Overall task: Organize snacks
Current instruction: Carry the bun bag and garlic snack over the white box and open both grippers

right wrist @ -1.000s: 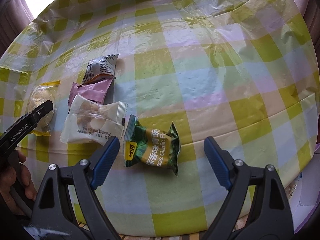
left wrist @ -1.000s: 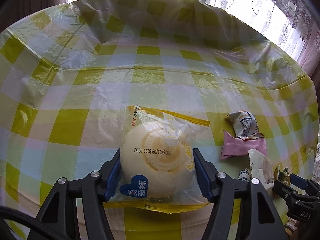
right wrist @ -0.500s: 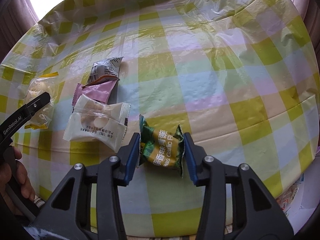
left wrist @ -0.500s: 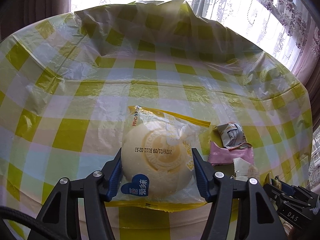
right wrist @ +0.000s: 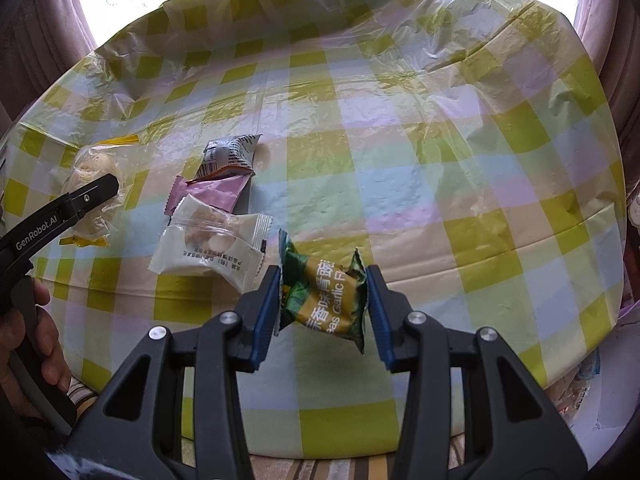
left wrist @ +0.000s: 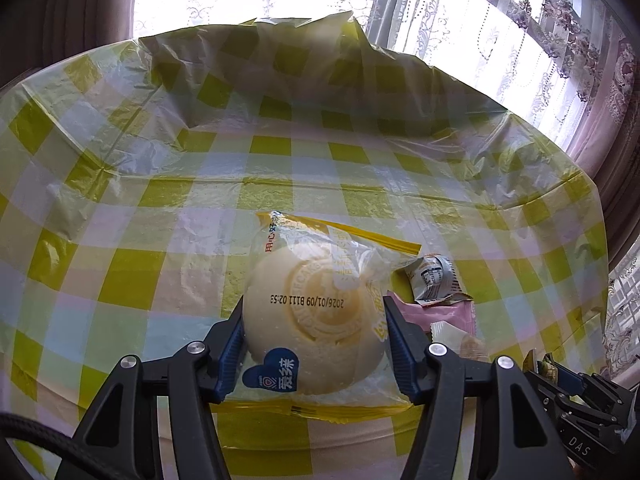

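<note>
A round pale bun (left wrist: pixel 308 280) in a clear wrapper with yellow edges sits between the blue pads of my left gripper (left wrist: pixel 313 318), which is shut on it just above the checked tablecloth. In the right wrist view, my right gripper (right wrist: pixel 324 284) is shut on a green garlic-pea packet (right wrist: pixel 326 300), which stands crumpled between the pads, off the cloth. To its left lie a white wrapped pastry (right wrist: pixel 212 246), a pink packet (right wrist: pixel 212 194) and a grey packet (right wrist: pixel 230 152). The bun (right wrist: pixel 90 168) shows at the far left behind a left finger (right wrist: pixel 86 196).
The yellow-and-green checked plastic cloth (right wrist: pixel 420 140) covers a round table and rises in folds at the far side by the lace curtains (left wrist: pixel 500 20). A person's hand (right wrist: pixel 44 340) grips the left tool's handle. The table's front edge runs just beneath my right gripper.
My right gripper has closed from wide open onto the green packet and raised it off the cloth. My left gripper, holding the bun throughout, has risen a little.
</note>
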The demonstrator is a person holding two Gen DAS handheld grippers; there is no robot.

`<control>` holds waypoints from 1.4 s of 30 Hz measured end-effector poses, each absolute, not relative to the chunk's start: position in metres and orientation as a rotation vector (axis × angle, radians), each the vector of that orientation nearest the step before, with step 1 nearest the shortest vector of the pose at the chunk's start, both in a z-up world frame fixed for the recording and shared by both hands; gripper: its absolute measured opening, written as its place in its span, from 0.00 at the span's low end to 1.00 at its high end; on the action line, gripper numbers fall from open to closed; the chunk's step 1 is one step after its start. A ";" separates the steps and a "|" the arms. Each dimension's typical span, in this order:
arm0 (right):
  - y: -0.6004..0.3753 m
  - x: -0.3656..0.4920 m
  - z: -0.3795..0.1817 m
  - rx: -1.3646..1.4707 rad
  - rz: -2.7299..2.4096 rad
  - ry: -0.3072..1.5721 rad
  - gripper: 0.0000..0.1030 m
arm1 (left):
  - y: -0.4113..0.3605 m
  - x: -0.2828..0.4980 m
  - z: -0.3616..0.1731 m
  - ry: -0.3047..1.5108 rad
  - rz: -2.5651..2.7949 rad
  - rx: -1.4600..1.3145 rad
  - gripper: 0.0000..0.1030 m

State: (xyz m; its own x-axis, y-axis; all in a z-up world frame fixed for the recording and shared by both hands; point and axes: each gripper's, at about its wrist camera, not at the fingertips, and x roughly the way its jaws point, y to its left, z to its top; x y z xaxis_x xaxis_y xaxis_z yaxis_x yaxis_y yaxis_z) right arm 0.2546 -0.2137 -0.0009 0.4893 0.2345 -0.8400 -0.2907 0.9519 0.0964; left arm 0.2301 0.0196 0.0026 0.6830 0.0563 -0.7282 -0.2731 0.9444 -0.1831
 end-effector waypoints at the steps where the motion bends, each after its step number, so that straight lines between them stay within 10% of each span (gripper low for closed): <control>1: -0.215 0.254 0.000 -0.061 0.317 1.007 0.45 | 0.017 0.230 0.004 0.797 0.180 -0.288 0.60; 42: -0.380 0.227 0.031 0.095 0.105 0.936 0.45 | -0.192 0.223 0.048 0.829 -0.248 -0.080 0.59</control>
